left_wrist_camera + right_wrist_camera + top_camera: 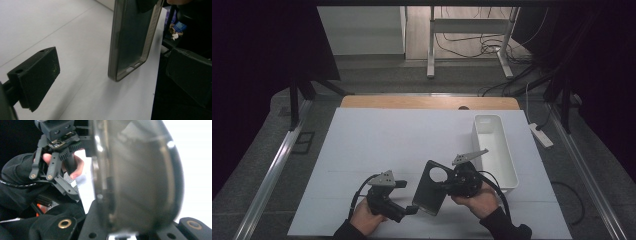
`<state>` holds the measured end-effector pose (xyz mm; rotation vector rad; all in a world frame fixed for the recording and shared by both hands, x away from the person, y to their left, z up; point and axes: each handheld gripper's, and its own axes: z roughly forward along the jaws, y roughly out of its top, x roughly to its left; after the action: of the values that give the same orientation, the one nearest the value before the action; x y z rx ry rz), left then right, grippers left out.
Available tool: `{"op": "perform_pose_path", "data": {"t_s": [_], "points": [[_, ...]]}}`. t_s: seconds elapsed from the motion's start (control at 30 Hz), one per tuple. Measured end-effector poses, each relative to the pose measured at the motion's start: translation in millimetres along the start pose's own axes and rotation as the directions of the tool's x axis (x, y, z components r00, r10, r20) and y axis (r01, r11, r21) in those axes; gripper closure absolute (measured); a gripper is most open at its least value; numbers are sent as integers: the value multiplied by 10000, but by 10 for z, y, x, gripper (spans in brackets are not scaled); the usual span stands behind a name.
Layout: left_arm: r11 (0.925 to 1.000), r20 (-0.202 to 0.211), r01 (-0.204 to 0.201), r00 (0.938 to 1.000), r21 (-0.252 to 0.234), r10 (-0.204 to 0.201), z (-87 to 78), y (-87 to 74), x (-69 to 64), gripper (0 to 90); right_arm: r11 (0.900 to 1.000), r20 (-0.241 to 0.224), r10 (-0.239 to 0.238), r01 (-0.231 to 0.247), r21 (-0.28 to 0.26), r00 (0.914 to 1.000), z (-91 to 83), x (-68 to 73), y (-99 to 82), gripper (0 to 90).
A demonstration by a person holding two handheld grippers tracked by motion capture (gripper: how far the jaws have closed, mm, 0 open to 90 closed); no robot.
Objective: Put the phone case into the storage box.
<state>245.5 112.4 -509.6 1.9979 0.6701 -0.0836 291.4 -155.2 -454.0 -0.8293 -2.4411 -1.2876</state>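
On the white table sheet (377, 145), the right gripper (447, 186) sits at about 5 o'clock of the high view, held in a hand that comes in from the bottom edge. Its jaws are pressed together on the upper end of a smoky, translucent phone case (430, 187), beside the round camera cutout. The case hangs tilted above the sheet, its lower end pointing toward 7 o'clock.

In the right gripper view the phone case (140, 177) stands edge-on and very close, rising from between the 2 black jaws at 6 o'clock up to 12 o'clock; it is blurred there. At 10 o'clock in that view is the left gripper (60, 135) with the fingers (77, 167) of the hand that carries it.

The left gripper (408, 197) lies at 6 o'clock of the high view, just left of the case's lower end. Its jaws are spread wide with nothing pinched. In the left gripper view 1 jaw stands at 8 o'clock and the other at 4 o'clock, and the bottom end of the phone case (130, 40), with its port slots, hangs between them at 12 to 1 o'clock, clear of both.

A white bin (511, 165) stands at 3 o'clock of the high view, just beyond the right gripper.
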Motion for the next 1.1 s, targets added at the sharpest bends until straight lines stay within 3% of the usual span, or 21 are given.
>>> {"op": "perform_pose_path", "data": {"t_s": [0.4,0.73,0.87,0.93,0.97,1.0,1.03,1.1], "points": [[9992,891,40,9960,386,-74,106,71,-45,0,9972,-769,-714,727,145,9945,52,99,18,855],[9965,1246,-163,9922,817,60,143,106,-87,25,9945,-1259,-992,1026,211,9871,75,157,29,855],[9966,1566,-359,9874,743,238,99,115,-106,174,9930,-1427,-1118,1161,220,9834,80,174,27,855],[9963,1692,-420,9852,751,288,88,113,-105,319,9926,-1446,-1155,1197,213,9827,80,181,28,855],[9963,1716,-415,9848,746,282,83,113,-104,319,9920,-1507,-1203,1248,207,9812,80,185,29,855],[9962,1783,-398,9837,773,255,77,113,-102,433,9914,-1589,-1248,1293,178,9794,79,193,31,855],[9962,1918,-424,9811,758,271,70,110,-102,433,9914,-1589,-1248,1293,178,9794,79,193,31,855],[9958,2266,-473,9736,786,283,58,108,-98,520,9907,-1685,-1308,1354,160,9770,78,199,32,855]]}}
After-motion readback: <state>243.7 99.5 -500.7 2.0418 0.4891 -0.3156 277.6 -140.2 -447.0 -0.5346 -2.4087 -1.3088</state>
